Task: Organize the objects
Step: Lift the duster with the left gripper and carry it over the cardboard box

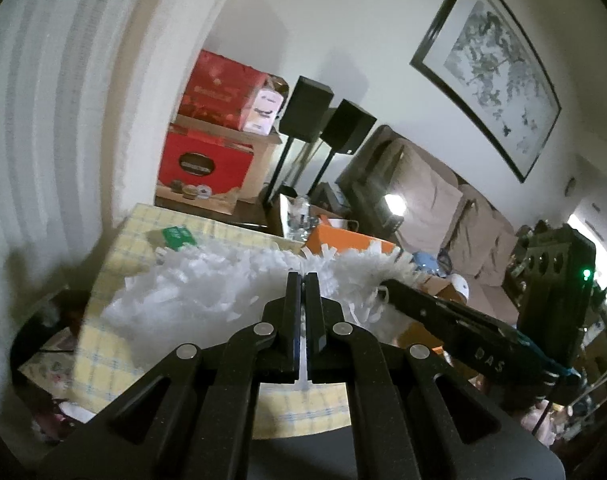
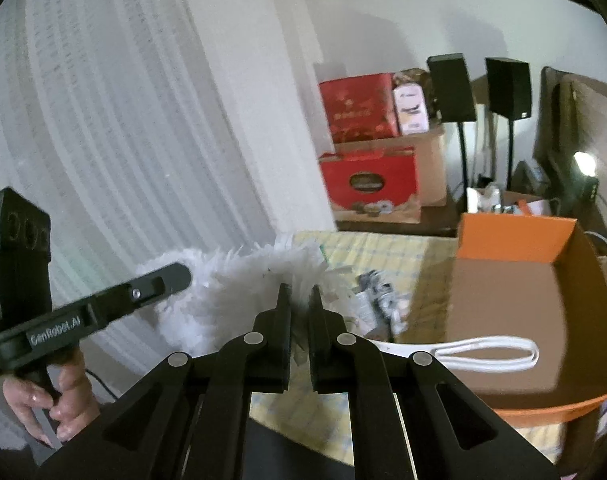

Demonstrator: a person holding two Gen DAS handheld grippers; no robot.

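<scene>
A white shaggy cloth (image 1: pixel 207 284) with shredded strips hangs between both grippers above the yellow checked table (image 1: pixel 115 252). My left gripper (image 1: pixel 302 280) is shut on its near edge, a white strip showing between the pads. My right gripper (image 2: pixel 299 296) is shut on the same shaggy cloth (image 2: pixel 239 280) further right. In the left wrist view the right gripper (image 1: pixel 389 286) reaches in from the right into the fluff. In the right wrist view the left gripper (image 2: pixel 185 276) comes in from the left, with a hand (image 2: pixel 59 400) on its handle.
An open orange box (image 2: pixel 515 240) stands on the table's right side with a white looped strap (image 2: pixel 487 354) inside. A crumpled grey wrapper (image 2: pixel 377 304) and a green packet (image 1: pixel 177 236) lie on the cloth. Red boxes (image 2: pixel 367 184) and black speakers (image 2: pixel 451 88) stand behind; a curtain (image 2: pixel 103 140) hangs left.
</scene>
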